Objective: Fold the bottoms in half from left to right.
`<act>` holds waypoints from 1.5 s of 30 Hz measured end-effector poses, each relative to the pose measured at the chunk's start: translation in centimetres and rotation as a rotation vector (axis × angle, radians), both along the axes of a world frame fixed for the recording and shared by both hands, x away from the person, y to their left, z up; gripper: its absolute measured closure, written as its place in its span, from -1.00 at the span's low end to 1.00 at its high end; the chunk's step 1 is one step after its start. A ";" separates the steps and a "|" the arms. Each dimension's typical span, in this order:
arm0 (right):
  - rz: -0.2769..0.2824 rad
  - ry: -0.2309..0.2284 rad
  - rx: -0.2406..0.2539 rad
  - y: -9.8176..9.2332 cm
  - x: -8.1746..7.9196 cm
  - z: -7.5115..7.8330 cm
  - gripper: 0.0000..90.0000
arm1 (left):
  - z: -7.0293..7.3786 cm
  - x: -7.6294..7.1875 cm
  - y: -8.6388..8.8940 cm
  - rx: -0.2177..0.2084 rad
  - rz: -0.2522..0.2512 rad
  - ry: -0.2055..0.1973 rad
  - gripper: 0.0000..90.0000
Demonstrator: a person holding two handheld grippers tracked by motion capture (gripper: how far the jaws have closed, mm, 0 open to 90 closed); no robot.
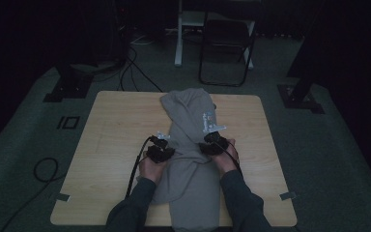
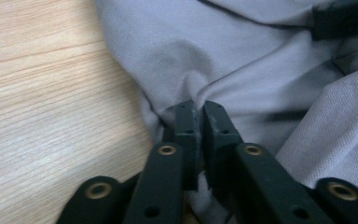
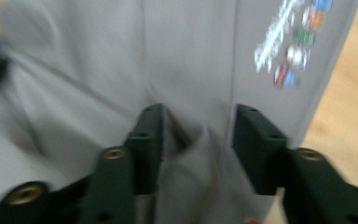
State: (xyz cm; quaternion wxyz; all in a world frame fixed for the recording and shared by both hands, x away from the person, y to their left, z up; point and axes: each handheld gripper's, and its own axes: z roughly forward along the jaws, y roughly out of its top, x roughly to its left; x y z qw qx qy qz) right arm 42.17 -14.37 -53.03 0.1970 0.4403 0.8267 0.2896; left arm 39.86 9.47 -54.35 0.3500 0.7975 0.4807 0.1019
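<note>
Pinching a fold of the grey shirt (image 2: 261, 60) in nearly closed jaws, the left gripper (image 2: 198, 109) may drag it askew because the right gripper (image 3: 198, 114), jaws half apart around loose cloth, isn't pressing.

A light wooden desk with rounded corners and a pale, fine-grained top (image 1: 111, 140) stands on a dark grey-green carpeted floor (image 1: 24, 140). Directly on the desk lies a grey knitted-cotton garment (image 1: 191, 121), folded into a long strip that runs from the far edge down the middle to the near edge, where it hangs over. A small multicoloured printed logo (image 3: 291, 51) shows on the garment near its right side. The wood on either side of the garment is bare. Two small pale tape strips (image 1: 64, 196) sit at the desk's near corners.
</note>
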 end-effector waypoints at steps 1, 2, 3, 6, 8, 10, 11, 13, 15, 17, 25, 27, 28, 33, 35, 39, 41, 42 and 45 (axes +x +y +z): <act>-0.013 0.000 -0.009 -0.3 -0.2 -0.3 0.46 | 0.0 0.0 0.1 0.003 0.001 -0.003 0.93; -0.033 -0.010 -0.018 -0.7 -0.5 -0.4 0.51 | 0.0 0.0 0.2 0.006 0.005 -0.004 0.93; -0.052 -0.014 -0.022 -1.3 -0.7 -0.6 0.57 | 0.0 -0.1 0.3 0.010 0.005 -0.005 0.93; -0.088 -0.003 0.014 -3.0 -1.3 -0.9 0.63 | 0.0 -0.2 0.4 0.011 0.008 -0.006 0.92; -0.090 -0.002 0.015 -3.7 -1.7 -1.0 0.62 | 0.1 -0.3 0.4 0.017 0.015 -0.011 0.90; -0.083 -0.006 0.020 -4.0 -2.1 -1.1 0.59 | 0.2 -0.6 0.2 0.035 0.020 -0.020 0.79; -0.077 -0.006 0.015 -4.1 -2.3 -1.1 0.54 | 0.3 -0.8 0.1 0.038 0.015 -0.028 0.71; -0.076 -0.003 0.011 -4.1 -2.6 -1.0 0.44 | 0.6 -1.3 -0.2 0.032 -0.007 -0.054 0.65; -0.077 -0.018 0.013 -4.1 -3.0 -0.8 0.37 | 0.9 -1.9 -0.6 0.066 -0.028 -0.075 0.60; -0.059 -0.059 0.023 -3.9 -3.6 -0.5 0.32 | 0.9 -2.2 -1.0 0.086 -0.048 -0.086 0.58; -0.022 -0.048 -0.008 -3.0 -3.4 -1.4 0.73 | -0.1 -2.6 -1.7 0.123 -0.058 -0.091 0.57; -0.039 -0.049 0.046 -3.3 -3.8 -1.6 0.74 | -0.2 -2.6 -1.6 0.122 -0.054 -0.097 0.58; -0.039 -0.059 0.046 -3.3 -4.0 -1.7 0.74 | -0.2 -2.4 -1.6 0.120 -0.051 -0.100 0.58; -0.040 -0.066 0.033 -3.0 -3.2 -1.7 0.72 | -0.3 -1.0 -1.2 0.117 -0.025 -0.109 0.58; -0.041 -0.068 0.043 -2.7 -2.6 -1.8 0.72 | -0.2 -0.2 -0.9 0.121 -0.012 -0.107 0.58; -0.050 -0.072 0.070 -2.3 -1.0 -1.9 0.69 | 0.0 2.0 -0.2 0.143 0.018 -0.100 0.55; -0.058 -0.068 0.089 -2.0 -0.1 -2.0 0.68 | 0.0 3.1 0.2 0.162 0.046 -0.100 0.55; -0.069 -0.061 0.103 -1.8 0.6 -2.0 0.66 | 0.1 3.6 0.5 0.164 0.060 -0.097 0.55; -0.084 -0.040 0.102 -0.8 2.0 -1.8 0.62 | 0.2 4.9 1.1 0.178 0.106 -0.088 0.55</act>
